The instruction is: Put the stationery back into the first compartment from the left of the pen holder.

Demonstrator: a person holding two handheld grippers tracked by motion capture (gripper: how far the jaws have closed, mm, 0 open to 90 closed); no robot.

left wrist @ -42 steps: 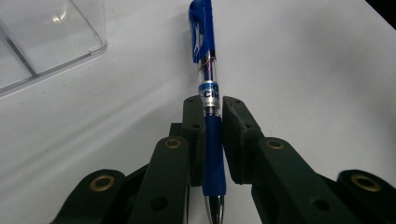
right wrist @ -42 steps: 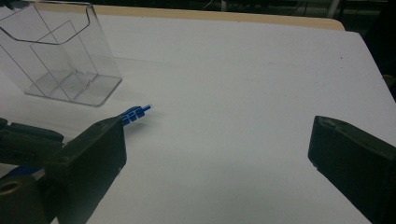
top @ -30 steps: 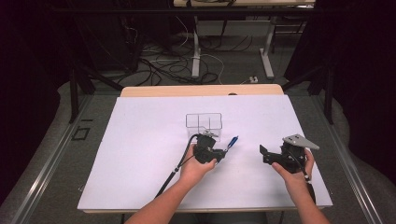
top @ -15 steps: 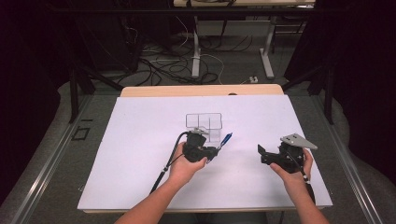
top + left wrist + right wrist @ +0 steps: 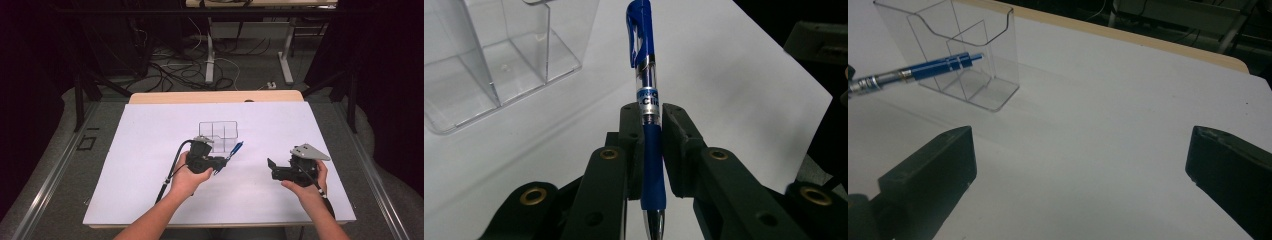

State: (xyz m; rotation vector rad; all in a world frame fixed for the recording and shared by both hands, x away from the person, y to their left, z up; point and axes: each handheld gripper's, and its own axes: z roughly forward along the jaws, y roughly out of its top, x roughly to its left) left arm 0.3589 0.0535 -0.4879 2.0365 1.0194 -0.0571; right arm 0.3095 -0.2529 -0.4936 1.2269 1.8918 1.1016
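My left gripper is shut on a blue pen, pinched at its grip with the clip end pointing away from me. The pen is held above the table, just to the right of a clear plastic organizer with several compartments. My right gripper hovers at the right of the white mat, open, with nothing between its jaws.
A white mat covers the table, whose wooden edge shows at the back. Cables and table legs lie on the floor beyond. The left gripper's cable trails toward the front edge.
The left gripper has carried the pen up and away from me, closer to the organizer. The right gripper has stayed in place.
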